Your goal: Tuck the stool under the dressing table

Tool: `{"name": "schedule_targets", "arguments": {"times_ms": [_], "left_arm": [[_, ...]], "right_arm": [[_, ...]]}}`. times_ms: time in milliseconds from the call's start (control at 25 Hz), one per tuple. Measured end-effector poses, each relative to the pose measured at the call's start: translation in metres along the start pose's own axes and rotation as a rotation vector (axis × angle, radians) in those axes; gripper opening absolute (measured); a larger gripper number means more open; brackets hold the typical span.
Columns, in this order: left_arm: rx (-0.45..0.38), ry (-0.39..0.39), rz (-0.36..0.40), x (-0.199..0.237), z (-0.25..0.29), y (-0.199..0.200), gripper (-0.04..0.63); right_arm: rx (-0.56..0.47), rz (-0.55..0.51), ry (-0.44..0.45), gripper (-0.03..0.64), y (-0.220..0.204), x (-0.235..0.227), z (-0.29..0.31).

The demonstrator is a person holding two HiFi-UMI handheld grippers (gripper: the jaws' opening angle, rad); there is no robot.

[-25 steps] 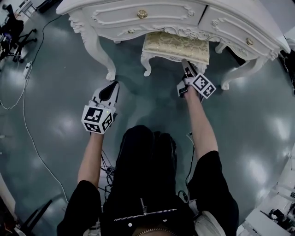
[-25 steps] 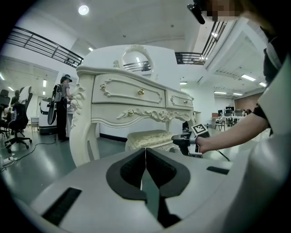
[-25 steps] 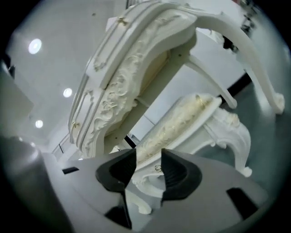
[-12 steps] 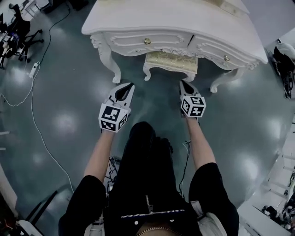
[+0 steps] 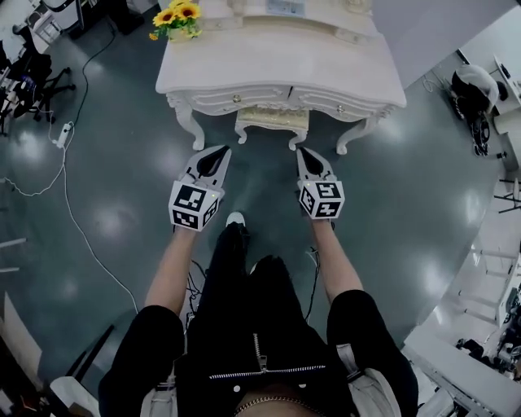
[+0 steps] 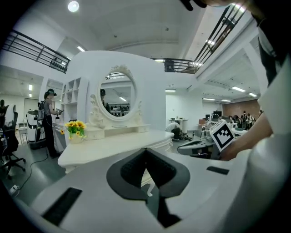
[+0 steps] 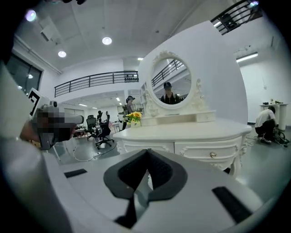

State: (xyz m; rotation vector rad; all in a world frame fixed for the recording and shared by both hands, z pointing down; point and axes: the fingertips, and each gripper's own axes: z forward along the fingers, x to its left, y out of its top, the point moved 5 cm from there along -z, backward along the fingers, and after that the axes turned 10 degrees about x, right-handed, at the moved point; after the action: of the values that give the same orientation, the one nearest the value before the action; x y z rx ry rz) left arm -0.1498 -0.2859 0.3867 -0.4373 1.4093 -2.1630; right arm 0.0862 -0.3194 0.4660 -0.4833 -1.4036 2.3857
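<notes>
The white dressing table [image 5: 281,73] stands at the top of the head view, with an oval mirror [image 6: 117,93] on its back. The cushioned stool [image 5: 271,119] sits under its middle, only the front edge and front legs showing. My left gripper [image 5: 220,150] and right gripper [image 5: 303,151] hang side by side in the air in front of the table, well short of the stool. Both point toward it. In the left gripper view the left gripper [image 6: 146,150] has its jaws meeting with nothing between them. The right gripper [image 7: 147,151] is shut and empty too.
A pot of yellow flowers [image 5: 175,16] stands on the table's left end. Office chairs [image 5: 28,69], a power strip [image 5: 61,134] and cables [image 5: 57,187] lie to the left. A person [image 5: 472,89] crouches at the right. White furniture [image 5: 464,375] fills the lower right corner.
Both grippers have risen and drawn back from the stool. The right gripper has left the stool's front edge and rolled upright. The table and stool now look smaller and farther away.
</notes>
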Motion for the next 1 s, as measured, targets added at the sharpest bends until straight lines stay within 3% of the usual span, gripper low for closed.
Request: {"name": "schedule_targets", "arguments": {"times_ms": [400, 1000], "left_arm": [[-0.046, -0.015, 0.026, -0.057, -0.095, 0.108, 0.021], [-0.109, -0.003, 0.023, -0.108, -0.165, 0.127, 0.021]], "right_arm": [[-0.082, -0.013, -0.039, 0.005, 0.095, 0.030, -0.141], [-0.167, -0.064, -0.030, 0.004, 0.117, 0.077, -0.244]]}}
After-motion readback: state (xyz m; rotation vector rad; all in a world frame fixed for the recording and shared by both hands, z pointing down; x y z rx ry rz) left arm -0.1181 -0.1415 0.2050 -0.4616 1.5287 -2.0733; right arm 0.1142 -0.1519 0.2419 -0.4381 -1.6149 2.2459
